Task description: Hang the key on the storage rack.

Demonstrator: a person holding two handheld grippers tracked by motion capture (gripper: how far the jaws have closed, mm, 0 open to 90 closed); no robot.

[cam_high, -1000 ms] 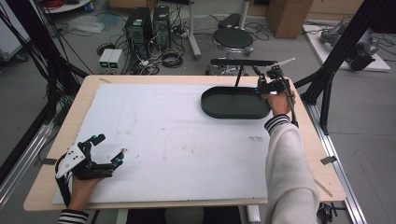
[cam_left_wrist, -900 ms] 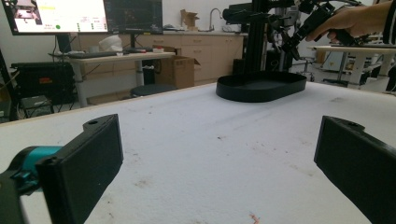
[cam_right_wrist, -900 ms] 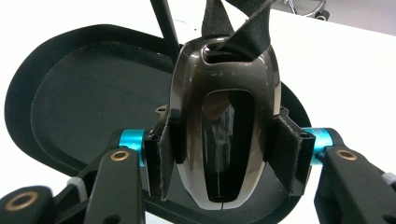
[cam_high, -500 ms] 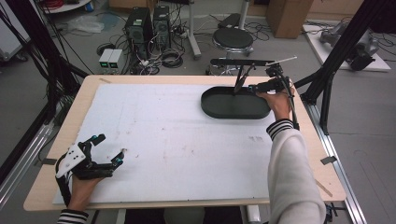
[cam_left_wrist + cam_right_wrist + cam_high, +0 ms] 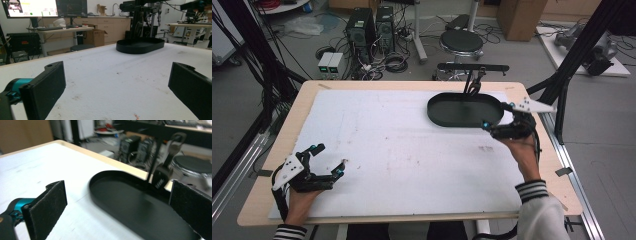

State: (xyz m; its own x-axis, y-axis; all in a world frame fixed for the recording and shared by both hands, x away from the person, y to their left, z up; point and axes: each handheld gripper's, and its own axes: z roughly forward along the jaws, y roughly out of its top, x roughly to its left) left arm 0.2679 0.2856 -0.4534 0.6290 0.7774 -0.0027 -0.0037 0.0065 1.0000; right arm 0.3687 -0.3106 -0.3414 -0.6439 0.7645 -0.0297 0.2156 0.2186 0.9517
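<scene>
The tray (image 5: 464,110) is a shallow black oval dish with a low upright rim and a smooth, matte, bare floor, and it lies flat on the white sheet of the desk (image 5: 402,150) just ahead of the right gripper (image 5: 497,122). That gripper's fingers (image 5: 48,202) are spread wide and grasp nothing, one pad to each side of the tray's near end without touching its rim. The left gripper (image 5: 328,161) rests on the desk well apart from the tray, which lies far beyond its fingers (image 5: 45,87), also released and bare.
</scene>
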